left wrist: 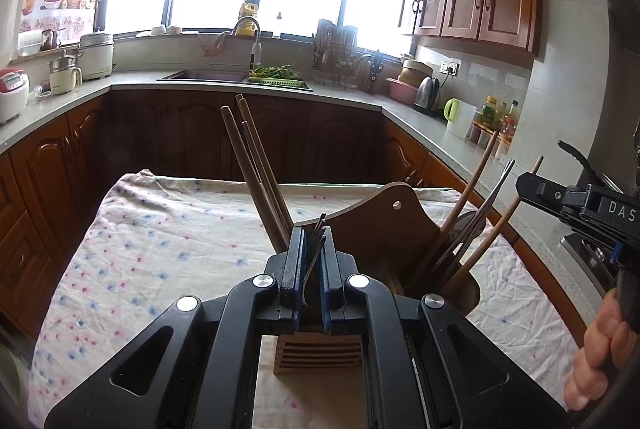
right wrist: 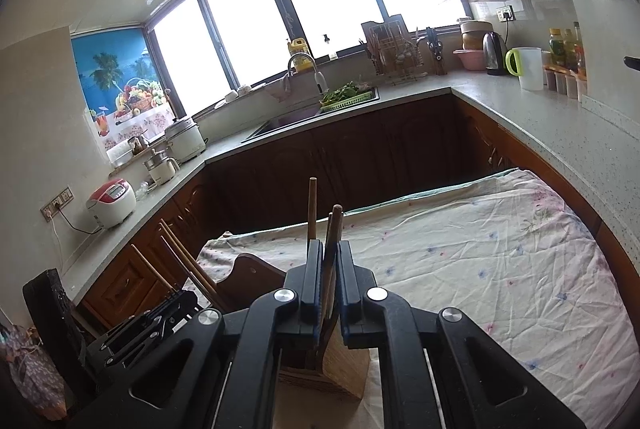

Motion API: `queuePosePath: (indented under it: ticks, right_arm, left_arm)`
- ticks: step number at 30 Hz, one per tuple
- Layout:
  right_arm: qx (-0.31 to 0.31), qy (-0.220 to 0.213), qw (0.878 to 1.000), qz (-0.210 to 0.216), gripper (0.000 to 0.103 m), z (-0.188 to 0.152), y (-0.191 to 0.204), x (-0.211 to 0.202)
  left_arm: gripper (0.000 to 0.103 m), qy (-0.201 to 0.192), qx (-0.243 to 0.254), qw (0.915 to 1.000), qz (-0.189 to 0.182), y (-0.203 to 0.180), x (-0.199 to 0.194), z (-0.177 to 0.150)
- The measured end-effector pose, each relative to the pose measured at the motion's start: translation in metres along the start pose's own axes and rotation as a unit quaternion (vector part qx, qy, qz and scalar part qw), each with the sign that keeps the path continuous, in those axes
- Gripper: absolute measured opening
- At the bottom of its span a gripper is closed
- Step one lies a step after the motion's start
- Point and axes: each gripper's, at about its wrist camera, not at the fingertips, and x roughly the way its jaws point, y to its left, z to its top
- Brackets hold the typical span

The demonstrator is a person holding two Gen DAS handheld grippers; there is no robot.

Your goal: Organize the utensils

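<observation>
Both grippers, left (left wrist: 312,249) and right (right wrist: 329,261), tip down over the holder (left wrist: 384,225) on the cloth-covered table (left wrist: 160,229), left squeezing thin dark sticks (left wrist: 319,229), right squeezing wooden chopsticks (right wrist: 334,229).

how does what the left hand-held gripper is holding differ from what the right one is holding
The left hand-held gripper pinches thin dark metal chopsticks; the right hand-held gripper pinches thicker brown wooden utensil handles. The metal tips barely clear the fingers; the wooden handles rise well above them. Both bundles stand nearly upright over the wooden holder.
</observation>
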Motion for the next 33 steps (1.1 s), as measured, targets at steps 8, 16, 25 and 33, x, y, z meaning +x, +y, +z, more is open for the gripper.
queuePosePath:
  ticks: [8,16,25,33]
  right_arm:
    - [0.015,0.001,1.000,0.009,0.039,0.001,-0.006,-0.006]
    - [0.044,-0.035,0.998,0.032,0.076,-0.001,-0.015,-0.036]
    - [0.034,-0.032,0.999,0.026,0.081,-0.024,-0.008,-0.059]
    - [0.009,-0.049,0.998,0.025,0.086,-0.048,0.011,-0.097]
  left_arm:
    - [0.046,-0.008,0.009,0.9999,-0.009,-0.013,-0.018,-0.002]
    - [0.074,-0.024,-0.022,0.9995,-0.001,-0.002,-0.063,-0.022]
    - [0.096,-0.021,-0.050,0.9976,0.043,0.026,-0.098,-0.050]
    - [0.099,-0.032,-0.058,0.9960,0.059,0.038,-0.141,-0.066]
